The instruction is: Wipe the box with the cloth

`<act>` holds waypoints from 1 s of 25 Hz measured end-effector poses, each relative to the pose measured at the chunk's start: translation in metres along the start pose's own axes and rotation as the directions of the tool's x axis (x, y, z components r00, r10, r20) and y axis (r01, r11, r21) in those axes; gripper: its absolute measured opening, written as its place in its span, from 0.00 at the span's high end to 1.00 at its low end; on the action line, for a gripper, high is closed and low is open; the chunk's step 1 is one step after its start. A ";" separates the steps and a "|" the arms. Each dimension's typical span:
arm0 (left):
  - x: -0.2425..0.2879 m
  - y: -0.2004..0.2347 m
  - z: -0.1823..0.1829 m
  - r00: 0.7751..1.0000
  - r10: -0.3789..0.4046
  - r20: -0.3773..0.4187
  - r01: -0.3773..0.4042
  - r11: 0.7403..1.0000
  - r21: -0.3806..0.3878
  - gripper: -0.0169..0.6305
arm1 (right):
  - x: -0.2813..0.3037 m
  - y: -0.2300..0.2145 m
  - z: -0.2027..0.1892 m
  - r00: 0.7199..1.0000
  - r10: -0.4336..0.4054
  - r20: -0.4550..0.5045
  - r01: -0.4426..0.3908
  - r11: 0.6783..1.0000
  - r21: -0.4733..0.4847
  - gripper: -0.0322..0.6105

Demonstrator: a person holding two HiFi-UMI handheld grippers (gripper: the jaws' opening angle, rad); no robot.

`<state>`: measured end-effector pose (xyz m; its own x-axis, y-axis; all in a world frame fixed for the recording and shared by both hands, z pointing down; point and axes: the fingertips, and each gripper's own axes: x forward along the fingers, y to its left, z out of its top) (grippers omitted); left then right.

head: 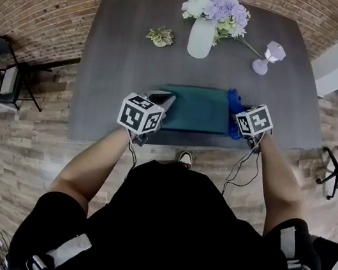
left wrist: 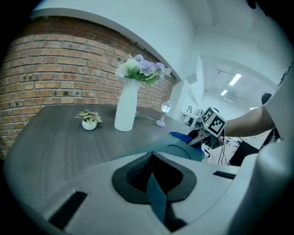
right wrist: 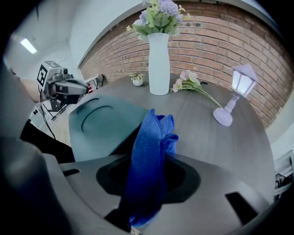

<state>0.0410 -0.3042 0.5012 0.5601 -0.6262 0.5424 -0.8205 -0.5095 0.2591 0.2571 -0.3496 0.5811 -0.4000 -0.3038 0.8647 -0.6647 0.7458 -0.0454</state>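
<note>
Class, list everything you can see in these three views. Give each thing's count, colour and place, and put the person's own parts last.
table: 1, dark grey, in front of the brick wall
box: 1, teal, at the table's near edge, between the grippers
cloth: 1, blue, at the box's right end
vase: 1, white, far middle of the table
flowers: 1 bunch, purple and white, in the vase
potted plant: 1, green in a white pot, left of the vase
lamp: 1, lilac, lantern-shaped, right of the vase
flower sprig: 1, pale, lying between vase and lamp
chair: 1, black, on the floor left of the table
left gripper: 1, grey, shut on the box's edge
right gripper: 1, grey, shut on the cloth
forearms: 2, reaching to the grippers
</note>
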 end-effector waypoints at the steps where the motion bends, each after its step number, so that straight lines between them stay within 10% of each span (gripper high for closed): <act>1: -0.003 -0.001 -0.003 1.000 -0.013 -0.003 0.013 1.000 0.007 0.96 | -0.004 0.007 -0.010 1.000 -0.007 -0.004 0.007 1.000 0.016 0.72; 13: -0.073 -0.006 -0.066 0.990 -0.136 -0.023 0.137 0.990 0.022 0.96 | -0.062 0.073 -0.097 0.986 -0.157 -0.050 0.164 0.964 0.208 0.73; 25: -0.118 0.026 -0.062 0.994 0.021 0.107 -0.009 0.994 -0.111 0.96 | -0.077 0.013 0.017 0.964 -0.266 -0.025 0.267 0.959 0.092 0.73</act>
<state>-0.0534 -0.2074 0.4936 0.5519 -0.6963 0.4590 -0.8331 -0.4354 0.3412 0.2687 -0.3268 0.5053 -0.1929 -0.4768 0.8576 -0.8028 0.5792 0.1414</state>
